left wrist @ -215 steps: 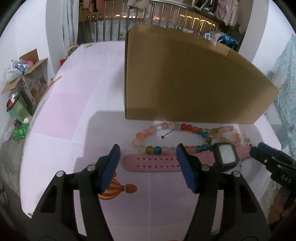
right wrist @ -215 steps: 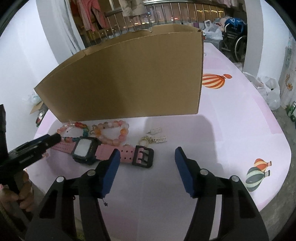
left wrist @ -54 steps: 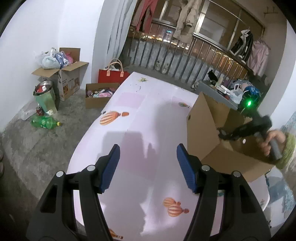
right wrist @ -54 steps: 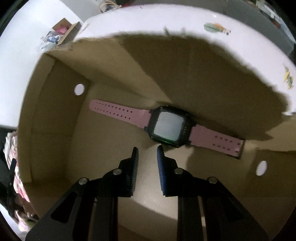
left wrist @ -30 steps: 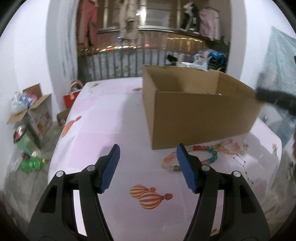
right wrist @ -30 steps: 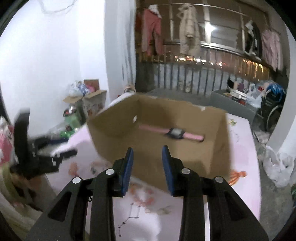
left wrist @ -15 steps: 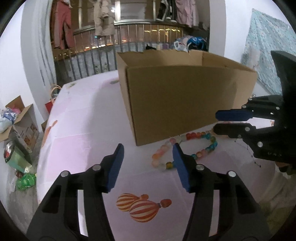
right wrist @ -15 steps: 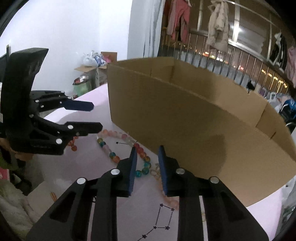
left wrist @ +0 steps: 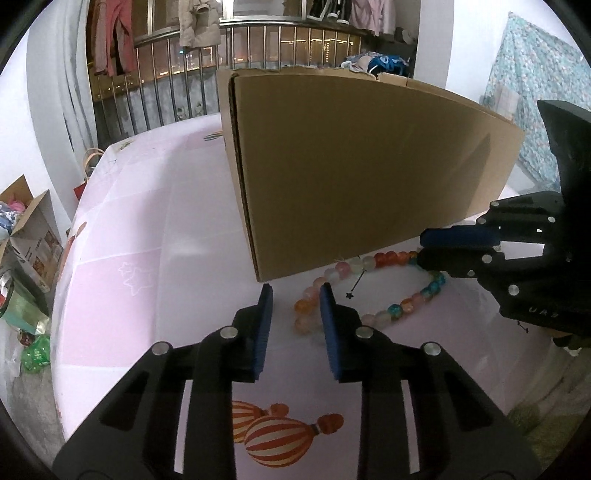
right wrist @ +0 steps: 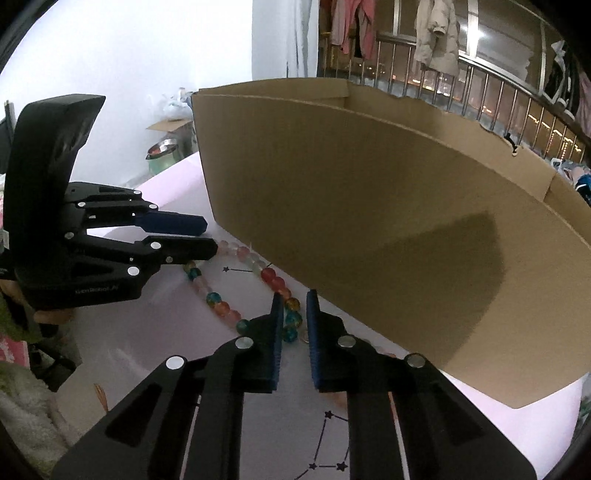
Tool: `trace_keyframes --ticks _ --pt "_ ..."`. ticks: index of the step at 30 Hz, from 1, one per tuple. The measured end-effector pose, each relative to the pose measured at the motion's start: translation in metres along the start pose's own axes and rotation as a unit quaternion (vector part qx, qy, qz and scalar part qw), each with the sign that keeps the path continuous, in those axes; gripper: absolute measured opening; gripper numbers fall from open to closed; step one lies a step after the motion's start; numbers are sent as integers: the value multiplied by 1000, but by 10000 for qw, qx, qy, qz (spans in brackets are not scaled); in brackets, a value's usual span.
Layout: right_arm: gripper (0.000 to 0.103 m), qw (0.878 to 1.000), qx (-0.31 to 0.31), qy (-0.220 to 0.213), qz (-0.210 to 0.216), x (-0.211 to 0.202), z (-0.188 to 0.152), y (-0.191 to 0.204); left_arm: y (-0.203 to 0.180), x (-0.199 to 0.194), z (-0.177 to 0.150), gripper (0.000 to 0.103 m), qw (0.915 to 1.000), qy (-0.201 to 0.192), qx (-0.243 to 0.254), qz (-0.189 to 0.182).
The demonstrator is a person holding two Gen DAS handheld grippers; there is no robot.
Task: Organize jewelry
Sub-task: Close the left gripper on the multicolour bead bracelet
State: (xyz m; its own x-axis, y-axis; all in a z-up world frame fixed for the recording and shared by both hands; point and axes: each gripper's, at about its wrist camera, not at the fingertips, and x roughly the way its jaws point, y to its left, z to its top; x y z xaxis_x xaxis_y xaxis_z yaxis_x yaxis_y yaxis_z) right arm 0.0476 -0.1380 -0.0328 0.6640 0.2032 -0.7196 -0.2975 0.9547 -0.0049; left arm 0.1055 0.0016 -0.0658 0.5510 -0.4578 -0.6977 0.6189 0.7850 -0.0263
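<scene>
Left claw [left wrist: 295, 295]: jaws narrowing, a gap remaining, nothing gripped; hovering over the near end of the bead bracelet [left wrist: 373, 291]. Right claw [right wrist: 294, 301]: jaws narrowing to a slim gap, beads showing between the tips, contact unclear. Table [left wrist: 147, 236]: pink cloth lying bare to the left, edge dropping toward the floor. Cardboard box [left wrist: 369, 162]: standing upright, its near wall crowding the work area. Bead bracelet: lying in a loop just beside the box's lower edge, between both claws.

Clothes [left wrist: 192, 27] hang above railing [left wrist: 166, 92]; green bottle [left wrist: 35, 352] on floor.
</scene>
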Motion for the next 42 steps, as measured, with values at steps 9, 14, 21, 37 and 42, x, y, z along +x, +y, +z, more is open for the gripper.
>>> trace_keyframes --ticks 9,14,21,37,42 --pt "11 9998 99 82 124 9 4 -5 4 1 1 21 10000 10 -6 -48" --pt "11 9999 65 96 114 11 5 -6 2 1 0 21 10000 -6 21 -20" --pt "11 9998 60 170 53 13 7 -5 -2 0 -1 20 10000 -16 34 15" --pt "10 9999 71 83 56 10 6 -4 -10 -2 -2 9 9999 -43 59 90" --pt "10 9999 126 -20 42 5 7 -6 -10 -4 -1 8 10000 -45 15 80"
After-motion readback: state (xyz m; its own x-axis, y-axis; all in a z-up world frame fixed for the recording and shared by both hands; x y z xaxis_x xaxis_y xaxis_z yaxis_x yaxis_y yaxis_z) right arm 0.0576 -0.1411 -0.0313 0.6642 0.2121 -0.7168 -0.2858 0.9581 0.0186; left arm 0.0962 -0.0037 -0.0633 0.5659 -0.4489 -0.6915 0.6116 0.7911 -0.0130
